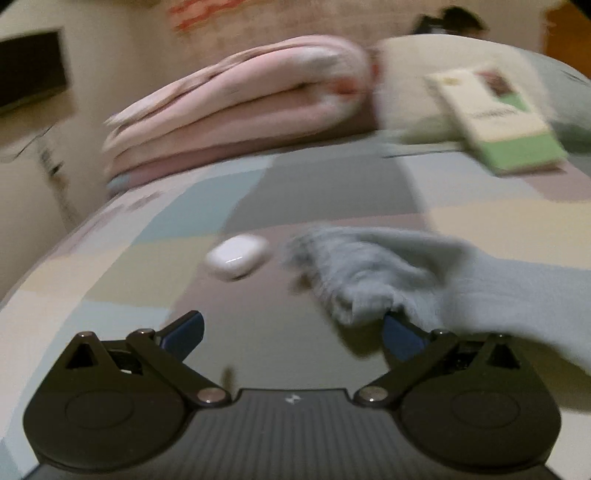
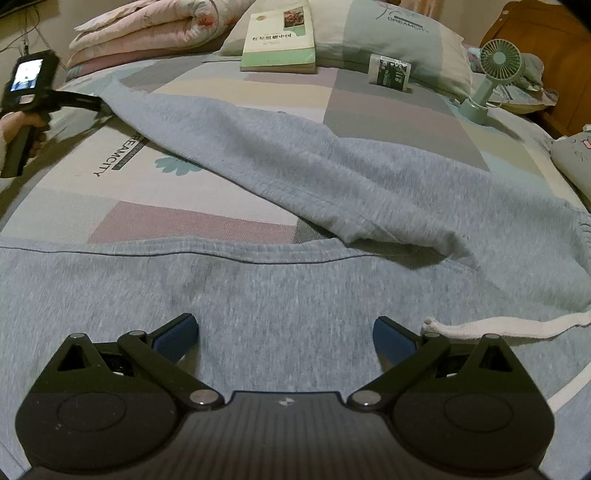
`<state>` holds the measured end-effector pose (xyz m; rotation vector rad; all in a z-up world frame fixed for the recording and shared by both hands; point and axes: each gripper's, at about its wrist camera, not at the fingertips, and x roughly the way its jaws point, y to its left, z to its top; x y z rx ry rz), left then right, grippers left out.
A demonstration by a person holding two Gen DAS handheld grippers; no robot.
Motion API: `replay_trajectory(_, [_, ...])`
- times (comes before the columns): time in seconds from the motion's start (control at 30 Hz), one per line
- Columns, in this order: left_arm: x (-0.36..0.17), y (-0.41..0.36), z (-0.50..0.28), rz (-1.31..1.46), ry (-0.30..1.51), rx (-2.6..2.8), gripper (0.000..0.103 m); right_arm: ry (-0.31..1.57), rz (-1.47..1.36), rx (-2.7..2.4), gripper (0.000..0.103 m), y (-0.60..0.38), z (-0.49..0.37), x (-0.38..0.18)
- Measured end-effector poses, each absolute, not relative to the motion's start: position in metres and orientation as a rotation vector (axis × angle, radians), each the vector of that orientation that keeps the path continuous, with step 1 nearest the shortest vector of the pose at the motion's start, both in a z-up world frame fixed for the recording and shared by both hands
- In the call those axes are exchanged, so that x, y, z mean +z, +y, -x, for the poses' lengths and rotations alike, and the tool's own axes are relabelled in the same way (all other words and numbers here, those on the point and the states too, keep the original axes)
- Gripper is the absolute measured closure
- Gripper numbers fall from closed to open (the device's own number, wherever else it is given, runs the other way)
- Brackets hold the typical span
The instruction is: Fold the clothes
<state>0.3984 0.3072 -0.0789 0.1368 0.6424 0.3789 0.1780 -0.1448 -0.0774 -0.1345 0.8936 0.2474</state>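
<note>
Light grey-blue sweatpants (image 2: 295, 177) lie spread on the patchwork bed sheet (image 2: 166, 218), one leg running up to the far left. My right gripper (image 2: 285, 321) hovers open over the waist part, and the white drawstring (image 2: 498, 326) lies just right of its right finger. In the right wrist view a hand holds my left gripper (image 2: 90, 103) at that leg's end. The blurred left wrist view shows the left gripper (image 1: 291, 321) open, with the leg cuff (image 1: 388, 273) draped over its right fingertip (image 1: 397, 328) and nothing between the fingers.
A white earbud case (image 1: 236, 256) lies on the sheet just ahead of the left gripper. At the head of the bed sit a folded pink quilt (image 2: 147, 33), a book (image 2: 280, 37) on a pillow (image 2: 388, 33), a small packet (image 2: 391, 72) and a green desk fan (image 2: 491, 74).
</note>
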Motion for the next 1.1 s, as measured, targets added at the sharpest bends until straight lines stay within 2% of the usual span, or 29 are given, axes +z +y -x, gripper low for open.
replay_trajectory(0.23, [-0.075, 0.341, -0.377, -0.08, 0.648, 0.425, 0.003, 0.894, 0.151, 0.246, 0.0, -0.141, -0.177, -0.076])
replay_trajectory(0.47, [-0.062, 0.321, -0.369, -0.074, 0.619, 0.342, 0.003, 0.885, 0.182, 0.251, 0.0, -0.135, -0.174, -0.072])
replay_trajectory(0.73, [-0.067, 0.255, -0.385, -0.191, 0.646, 0.121, 0.002, 0.88, 0.193, 0.249, 0.0, -0.135, -0.169, -0.069])
replay_trajectory(0.9, [-0.089, 0.259, -0.387, -0.223, 0.749, 0.18, 0.0, 0.873, 0.186, 0.241, 0.0, -0.143, -0.166, -0.066])
replay_trajectory(1.1, [-0.069, 0.255, -0.366, -0.247, 0.751, 0.198, 0.002, 0.868, 0.148, 0.239, 0.0, -0.154, -0.162, -0.065])
